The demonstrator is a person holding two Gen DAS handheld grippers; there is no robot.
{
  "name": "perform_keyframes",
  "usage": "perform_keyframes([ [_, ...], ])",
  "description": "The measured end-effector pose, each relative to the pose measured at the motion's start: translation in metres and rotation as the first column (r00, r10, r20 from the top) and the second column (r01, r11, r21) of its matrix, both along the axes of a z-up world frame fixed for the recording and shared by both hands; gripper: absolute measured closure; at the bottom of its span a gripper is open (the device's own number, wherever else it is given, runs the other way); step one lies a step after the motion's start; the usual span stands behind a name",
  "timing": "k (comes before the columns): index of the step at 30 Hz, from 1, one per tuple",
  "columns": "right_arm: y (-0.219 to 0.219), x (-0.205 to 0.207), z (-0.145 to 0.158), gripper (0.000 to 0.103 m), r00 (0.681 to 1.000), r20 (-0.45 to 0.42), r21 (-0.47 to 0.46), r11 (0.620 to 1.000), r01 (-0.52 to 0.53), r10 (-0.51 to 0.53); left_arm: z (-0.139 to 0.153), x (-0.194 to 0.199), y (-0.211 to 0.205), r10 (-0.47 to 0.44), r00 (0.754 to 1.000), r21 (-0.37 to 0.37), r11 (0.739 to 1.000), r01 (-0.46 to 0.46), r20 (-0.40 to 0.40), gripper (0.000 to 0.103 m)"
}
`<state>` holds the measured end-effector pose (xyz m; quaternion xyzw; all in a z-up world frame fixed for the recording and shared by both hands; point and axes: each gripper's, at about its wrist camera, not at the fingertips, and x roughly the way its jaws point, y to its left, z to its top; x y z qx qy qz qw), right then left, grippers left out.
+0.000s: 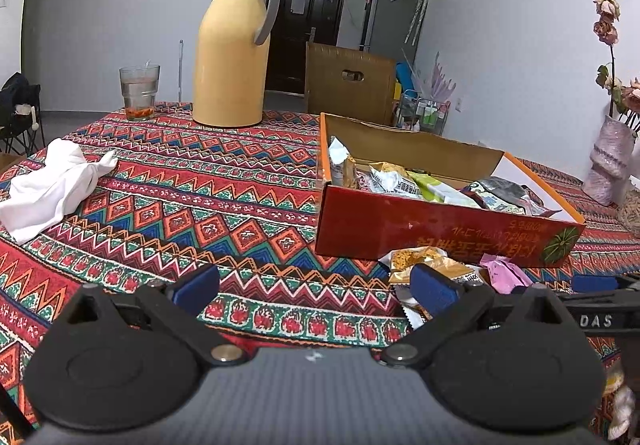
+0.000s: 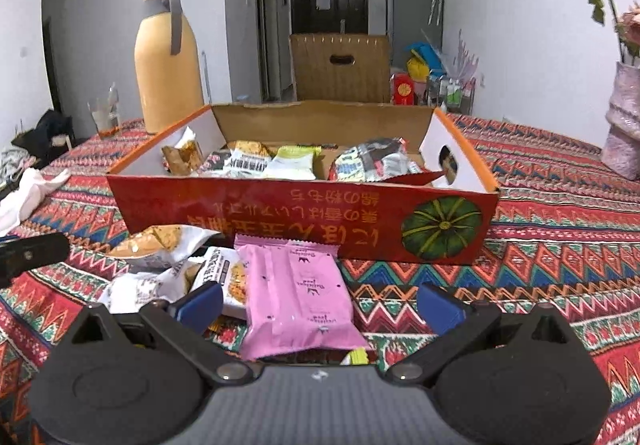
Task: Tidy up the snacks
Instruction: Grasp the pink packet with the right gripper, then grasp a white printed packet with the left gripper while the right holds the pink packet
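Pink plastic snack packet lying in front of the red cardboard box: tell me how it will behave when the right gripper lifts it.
The pink plastic snack packet looks thin and puffy, so it is probably light and may sag if pinched by one end. Its glossy film could slip between the open right gripper fingers. It lies flat on the patterned tablecloth, so rolling seems unlikely.

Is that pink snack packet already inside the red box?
No, the pink packet lies on the patterned tablecloth in front of the red box, between the open right gripper fingers.
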<state>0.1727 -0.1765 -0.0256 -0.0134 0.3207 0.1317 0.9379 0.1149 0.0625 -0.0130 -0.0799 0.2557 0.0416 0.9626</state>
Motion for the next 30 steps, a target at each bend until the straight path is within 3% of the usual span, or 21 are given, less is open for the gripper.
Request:
perform_keyframes([
  [7,-0.002,0.022,-0.008,0.015,0.996,-0.089,0.076,0.997,-0.007,0.014,-0.002,0.002,0.001,-0.002,1.0,-0.01,1.0,0.002,-0.014,0.0],
  [10,-0.006,0.025,-0.013,0.038,0.993,-0.115,0.124,0.992,-0.008,0.023,-0.003,0.004,0.001,-0.004,1.0,-0.014,1.0,0.003,-0.023,0.0],
  [17,-0.015,0.023,-0.014,0.042,0.994,-0.11,0.17,0.985,0.0,0.019,-0.005,0.007,0.002,0.001,0.999,-0.02,1.0,-0.002,-0.043,0.0],
  [30,-0.05,-0.01,0.01,0.042,0.994,0.075,0.087,0.993,0.078,-0.084,-0.009,0.013,0.003,0.017,0.997,-0.019,1.0,-0.018,-0.076,0.0],
])
